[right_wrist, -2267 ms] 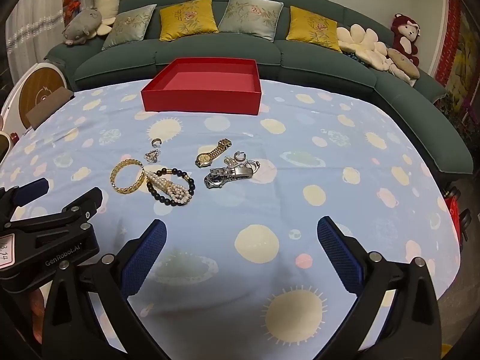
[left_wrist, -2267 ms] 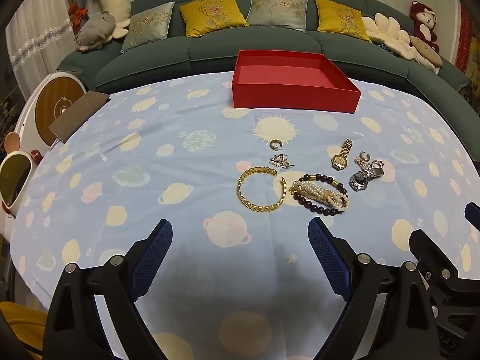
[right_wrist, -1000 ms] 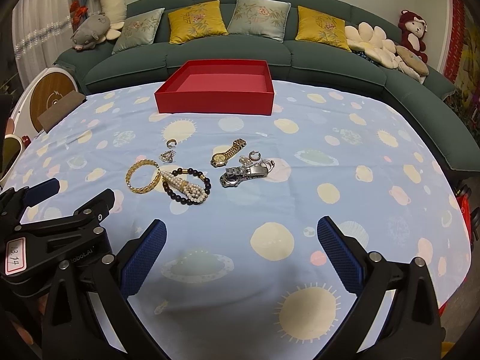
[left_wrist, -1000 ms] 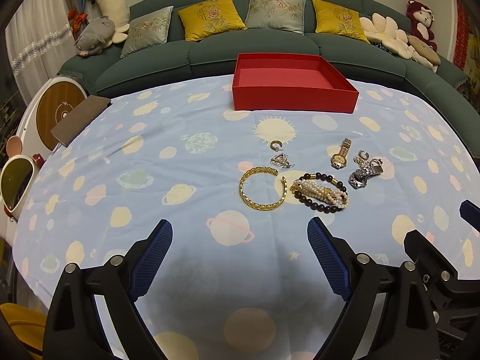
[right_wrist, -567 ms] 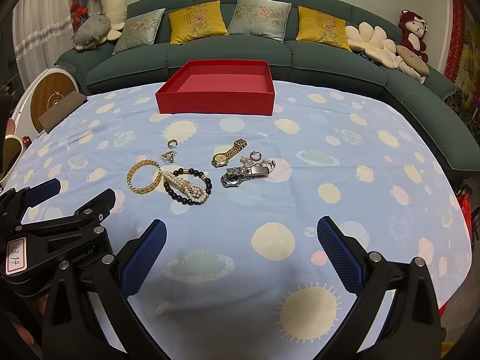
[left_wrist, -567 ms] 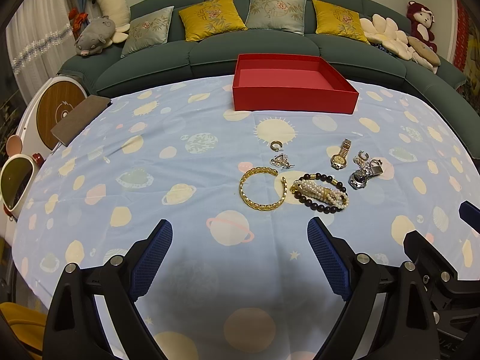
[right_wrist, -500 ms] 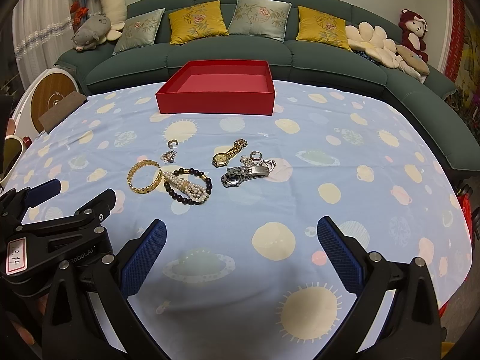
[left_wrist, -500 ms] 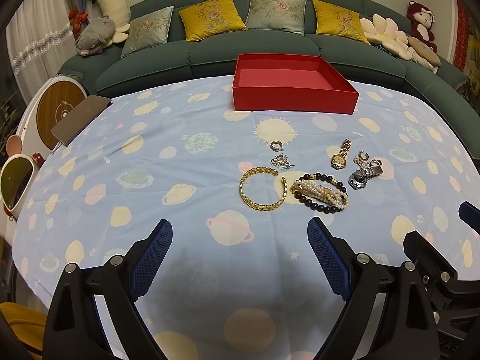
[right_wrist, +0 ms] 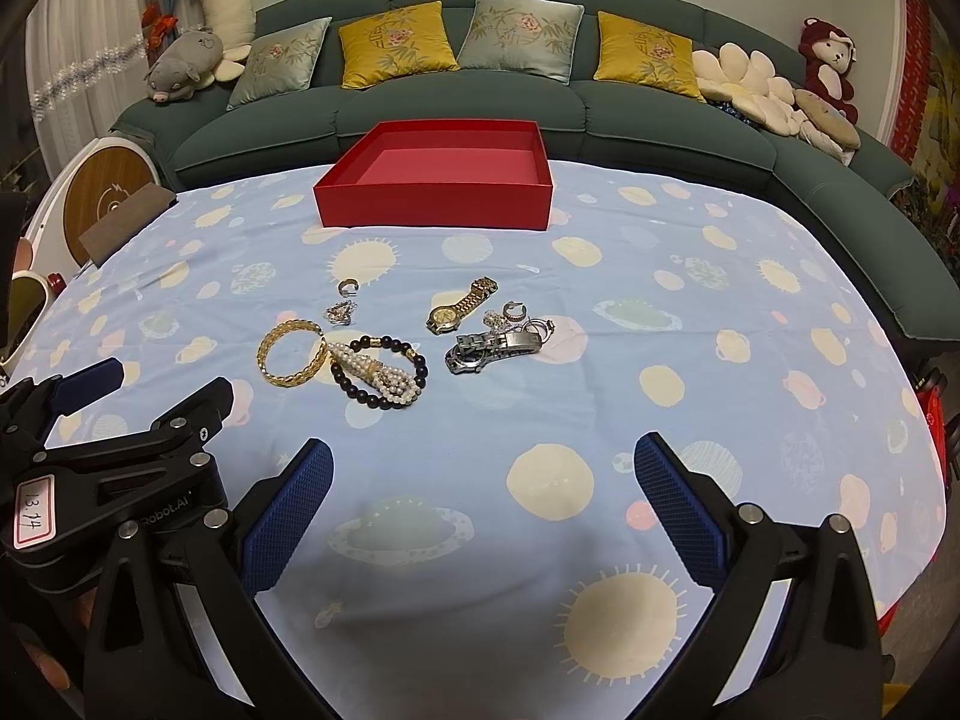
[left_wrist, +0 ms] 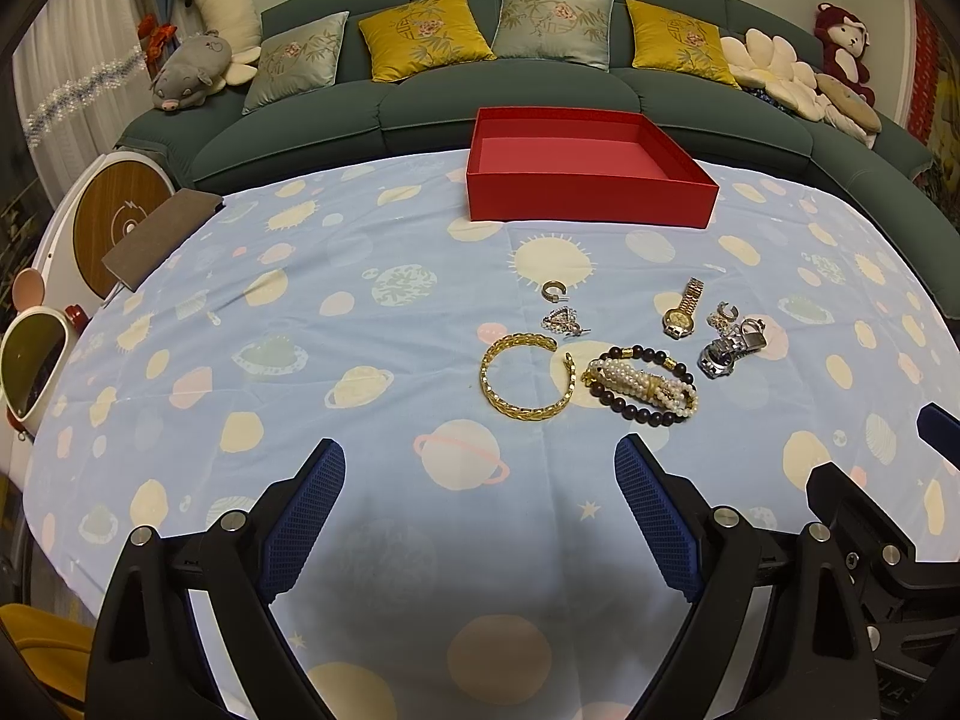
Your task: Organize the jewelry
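Observation:
Jewelry lies in a cluster mid-table: a gold bangle (left_wrist: pixel 525 377) (right_wrist: pixel 292 353), a pearl and dark bead bracelet (left_wrist: pixel 641 384) (right_wrist: pixel 378 370), a gold watch (left_wrist: pixel 683 307) (right_wrist: pixel 459 303), a silver watch (left_wrist: pixel 732 348) (right_wrist: pixel 492 349), a gold ring (left_wrist: pixel 552 290) and a small silver piece (left_wrist: pixel 561 321). An empty red box (left_wrist: pixel 591 189) (right_wrist: pixel 435 201) stands behind them. My left gripper (left_wrist: pixel 480 516) is open and empty, short of the bangle. My right gripper (right_wrist: pixel 483 507) is open and empty, short of the watches.
The table wears a blue planet-print cloth (left_wrist: pixel 300 360). A green sofa (left_wrist: pixel 540 90) with cushions curves behind it. A brown pad (left_wrist: pixel 162 237) lies at the far left edge. The left gripper's body (right_wrist: pixel 108 468) shows at the right wrist view's lower left.
Both grippers have drifted slightly; the jewelry and box have not moved. Both stay open.

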`<action>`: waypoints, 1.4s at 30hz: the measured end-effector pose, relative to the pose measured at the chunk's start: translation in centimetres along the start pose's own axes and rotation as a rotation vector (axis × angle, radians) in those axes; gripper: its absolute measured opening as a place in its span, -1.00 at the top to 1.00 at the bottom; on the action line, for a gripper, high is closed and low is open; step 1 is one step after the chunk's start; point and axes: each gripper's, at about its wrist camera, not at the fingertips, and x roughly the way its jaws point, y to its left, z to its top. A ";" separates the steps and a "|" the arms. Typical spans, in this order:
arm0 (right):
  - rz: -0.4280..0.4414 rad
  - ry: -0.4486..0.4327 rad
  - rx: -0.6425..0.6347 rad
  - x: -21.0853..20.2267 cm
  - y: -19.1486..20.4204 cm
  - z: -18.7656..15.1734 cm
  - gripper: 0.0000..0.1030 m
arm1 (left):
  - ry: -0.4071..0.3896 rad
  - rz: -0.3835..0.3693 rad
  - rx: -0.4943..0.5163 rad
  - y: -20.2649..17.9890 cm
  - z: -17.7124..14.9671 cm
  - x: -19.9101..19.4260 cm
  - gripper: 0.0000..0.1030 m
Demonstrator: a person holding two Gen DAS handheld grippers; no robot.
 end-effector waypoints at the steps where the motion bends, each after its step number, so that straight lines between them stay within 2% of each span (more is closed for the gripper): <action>1: 0.000 0.000 0.000 0.0 0.0 0.0 -0.91 | -0.001 0.000 0.000 0.0 0.0 0.0 -0.72; 30: 0.016 0.001 0.002 0.1 0.7 0.0 -0.91 | 0.002 -0.006 -0.006 0.2 -0.1 -0.1 -0.72; 42: 0.049 -0.031 -0.020 1.2 0.3 0.3 -0.89 | 0.026 0.017 -0.075 2.3 1.1 1.1 -0.74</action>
